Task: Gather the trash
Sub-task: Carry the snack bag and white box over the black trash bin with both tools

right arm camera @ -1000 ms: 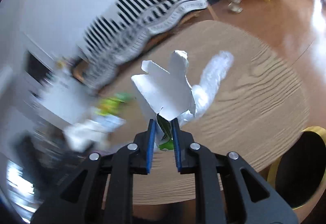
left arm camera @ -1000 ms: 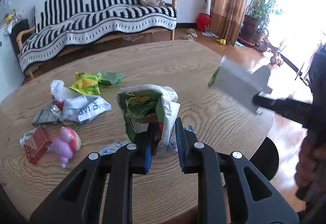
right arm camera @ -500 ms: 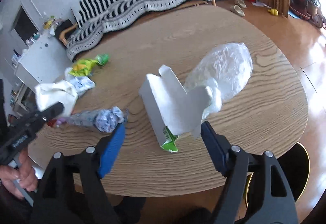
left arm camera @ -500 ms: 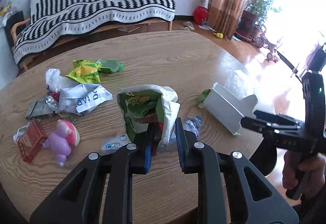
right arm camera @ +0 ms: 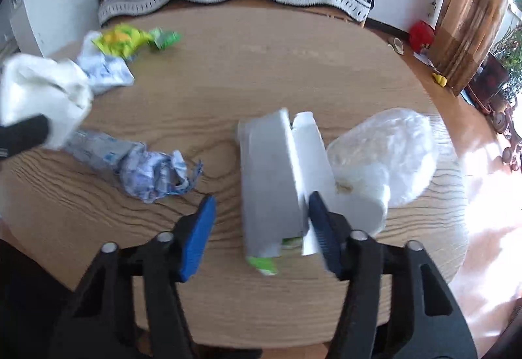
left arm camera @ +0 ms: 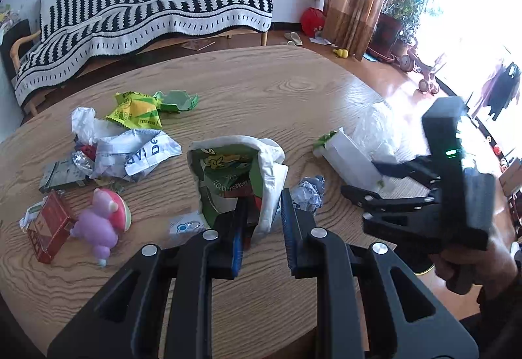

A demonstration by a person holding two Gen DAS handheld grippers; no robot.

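Note:
My left gripper is shut on the rim of a white trash bag that stands open on the round wooden table, with green wrappers inside. My right gripper is open, its fingers on either side of a flattened white carton lying on the table. The carton also shows in the left wrist view, with the right gripper behind it. A crumpled blue-white wrapper lies left of the carton. The bag shows at the left in the right wrist view.
More trash lies at the table's left: a yellow-green packet, a green box, a white printed bag, a red box and a pink-purple toy. A clear plastic bag lies right of the carton. A striped sofa stands behind.
My right gripper let go of the white carton, which now lies on the table, then came down around it with the jaws open. My left gripper has kept hold of the bag.

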